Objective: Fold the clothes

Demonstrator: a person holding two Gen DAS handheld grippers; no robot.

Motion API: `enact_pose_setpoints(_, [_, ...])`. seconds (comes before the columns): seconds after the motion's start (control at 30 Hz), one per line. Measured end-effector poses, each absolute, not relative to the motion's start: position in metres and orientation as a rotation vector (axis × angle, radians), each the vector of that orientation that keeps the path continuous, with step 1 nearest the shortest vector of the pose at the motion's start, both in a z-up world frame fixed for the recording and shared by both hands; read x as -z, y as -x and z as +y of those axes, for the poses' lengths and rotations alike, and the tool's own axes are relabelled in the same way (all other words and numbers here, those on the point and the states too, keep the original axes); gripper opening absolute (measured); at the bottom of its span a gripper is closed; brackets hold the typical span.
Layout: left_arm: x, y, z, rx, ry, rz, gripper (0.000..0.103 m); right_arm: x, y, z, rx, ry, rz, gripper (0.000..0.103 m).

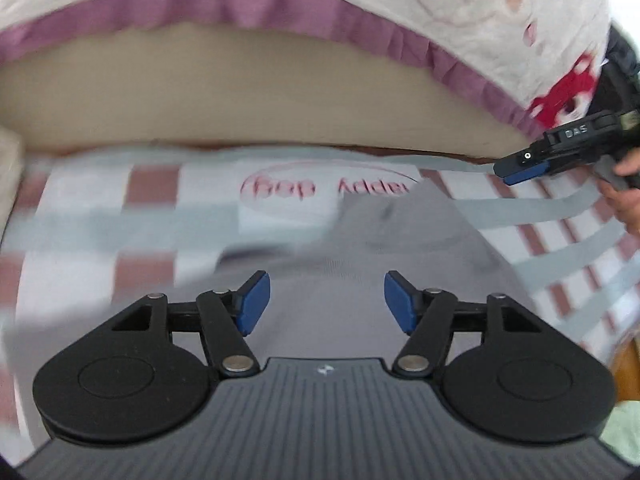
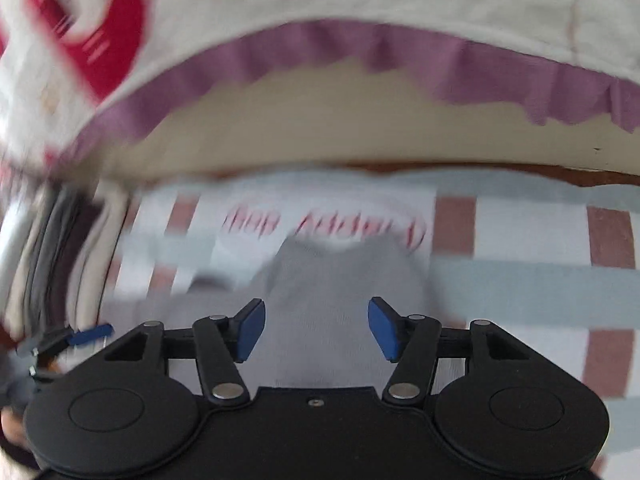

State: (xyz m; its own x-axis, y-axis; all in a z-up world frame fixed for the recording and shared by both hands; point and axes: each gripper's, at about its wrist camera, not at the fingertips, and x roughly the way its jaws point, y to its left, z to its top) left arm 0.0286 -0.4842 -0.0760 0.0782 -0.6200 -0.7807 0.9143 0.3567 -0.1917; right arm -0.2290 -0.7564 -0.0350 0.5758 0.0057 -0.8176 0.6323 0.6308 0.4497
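A pale grey garment lies flat on a checked cloth with red lettering. It also shows in the right wrist view. My left gripper is open just above the garment's near part, holding nothing. My right gripper is open above the garment, holding nothing. The right gripper also shows at the right edge of the left wrist view, over the cloth. The left gripper shows blurred at the lower left of the right wrist view. Both views are motion-blurred.
A white bedspread with red pattern and purple frill hangs over a beige base behind the cloth. A stack of folded clothes stands at the left in the right wrist view. A pale green item lies at the lower right.
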Motion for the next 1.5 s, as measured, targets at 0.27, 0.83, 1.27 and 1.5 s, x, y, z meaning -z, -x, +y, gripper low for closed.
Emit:
enact_pose_setpoints(0.27, [0.134, -0.025, -0.569, 1.111, -0.546, 0.914, 0.065, 0.121, 0.252, -0.811, 0.442, -1.159, 0.706, 0.064])
enact_pose_setpoints(0.83, [0.180, -0.026, -0.614, 1.283, -0.279, 1.154, 0.008, 0.124, 0.231, -0.724, 0.151, -0.893, 0.761, 0.006])
enact_pose_setpoints(1.27, [0.165, 0.086, -0.517, 1.379, -0.610, 0.920, 0.029, 0.146, 0.300, -0.614, 0.165, -0.648, 0.830, 0.010])
enact_pose_setpoints(1.5, [0.156, 0.053, -0.568, 1.314, -0.471, 0.971, 0.077, 0.150, 0.300, -0.615, 0.182, -0.550, 0.836, 0.013])
